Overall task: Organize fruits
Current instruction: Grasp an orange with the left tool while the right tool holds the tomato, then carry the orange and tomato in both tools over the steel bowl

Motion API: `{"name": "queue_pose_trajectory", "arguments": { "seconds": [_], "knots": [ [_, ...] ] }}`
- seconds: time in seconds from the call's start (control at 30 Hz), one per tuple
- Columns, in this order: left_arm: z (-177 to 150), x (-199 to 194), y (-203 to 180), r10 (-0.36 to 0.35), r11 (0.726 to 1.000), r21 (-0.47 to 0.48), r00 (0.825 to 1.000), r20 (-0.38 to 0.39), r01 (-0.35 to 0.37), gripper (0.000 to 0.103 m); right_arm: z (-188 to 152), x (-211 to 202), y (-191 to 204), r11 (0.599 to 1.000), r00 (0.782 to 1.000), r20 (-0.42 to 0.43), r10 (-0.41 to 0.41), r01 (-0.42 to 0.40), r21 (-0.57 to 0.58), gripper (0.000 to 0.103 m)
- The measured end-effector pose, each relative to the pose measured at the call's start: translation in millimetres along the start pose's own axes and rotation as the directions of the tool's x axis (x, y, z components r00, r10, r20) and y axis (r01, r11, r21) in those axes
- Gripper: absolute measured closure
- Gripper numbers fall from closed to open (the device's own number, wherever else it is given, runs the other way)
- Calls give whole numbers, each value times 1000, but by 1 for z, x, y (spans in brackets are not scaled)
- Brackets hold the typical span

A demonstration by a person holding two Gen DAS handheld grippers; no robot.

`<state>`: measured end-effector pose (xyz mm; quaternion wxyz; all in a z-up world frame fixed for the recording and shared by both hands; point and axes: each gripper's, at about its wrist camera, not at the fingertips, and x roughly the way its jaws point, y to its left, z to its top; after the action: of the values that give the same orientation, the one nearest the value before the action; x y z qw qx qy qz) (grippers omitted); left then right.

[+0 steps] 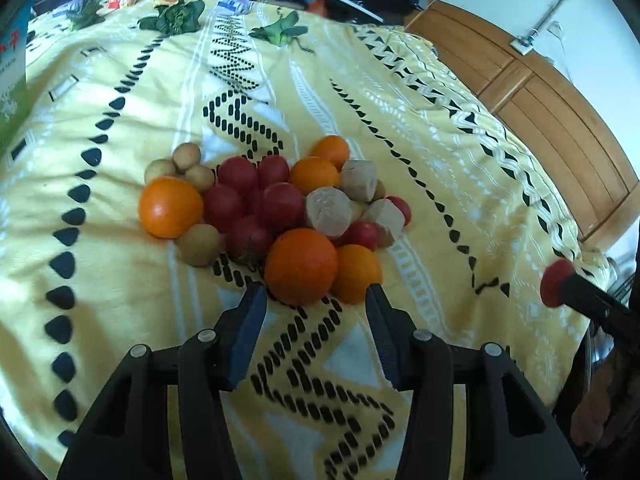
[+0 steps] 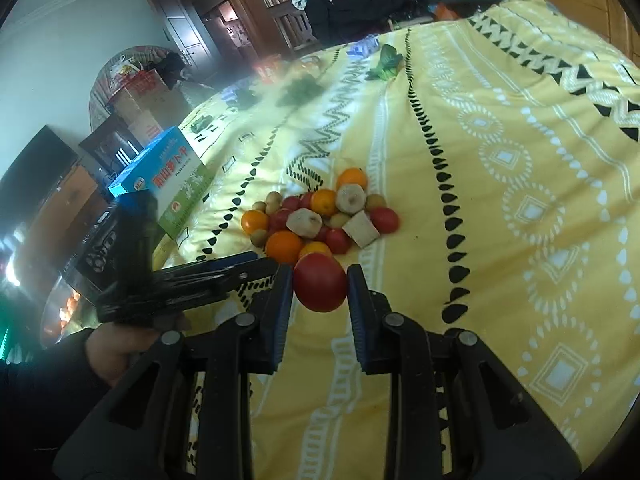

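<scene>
Heap of round oranges, red tomatoes, small tan fruits and pale cut chunks on yellow patterned bedspread. Left gripper: fingers apart, empty, straddling front orange; careless closing may scatter neighbours. Right gripper: clenched on round red tomato, aloft; overtight squeeze risks bruising.

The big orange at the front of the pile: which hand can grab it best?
Probably the left. The left gripper is open, fingers either side of the big orange. The right gripper already holds a red fruit.
</scene>
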<state>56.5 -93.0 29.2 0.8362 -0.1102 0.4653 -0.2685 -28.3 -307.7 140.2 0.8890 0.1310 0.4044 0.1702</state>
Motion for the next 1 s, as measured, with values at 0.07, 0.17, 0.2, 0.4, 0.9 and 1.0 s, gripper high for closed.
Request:
{"name": "queue_pose_trajectory", "arguments": {
  "seconds": [0.07,0.17,0.2,0.4,0.9,1.0],
  "knots": [
    [2,5,1,9,1000,-9,1000,0,-9,51,0,3,-2,1000,1000,-2,6,-6,5,75],
    [7,14,4,14,1000,-25,1000,1,-14,51,-3,5,-5,1000,1000,0,16,-16,10,75],
    [9,16,4,16,999,-29,1000,-1,-16,51,-6,5,-4,1000,1000,0,19,-19,12,75],
    [10,17,5,39,998,-40,999,14,-38,61,-9,7,-4,1000,1000,-3,24,-24,18,75],
    [-6,-146,-11,85,996,11,959,270,-91,61,4,-14,67,990,995,57,83,-75,-119,75],
    [-13,-196,1,120,992,-9,938,324,-124,61,10,-18,102,978,990,69,120,-105,-183,75]
  ]
}}
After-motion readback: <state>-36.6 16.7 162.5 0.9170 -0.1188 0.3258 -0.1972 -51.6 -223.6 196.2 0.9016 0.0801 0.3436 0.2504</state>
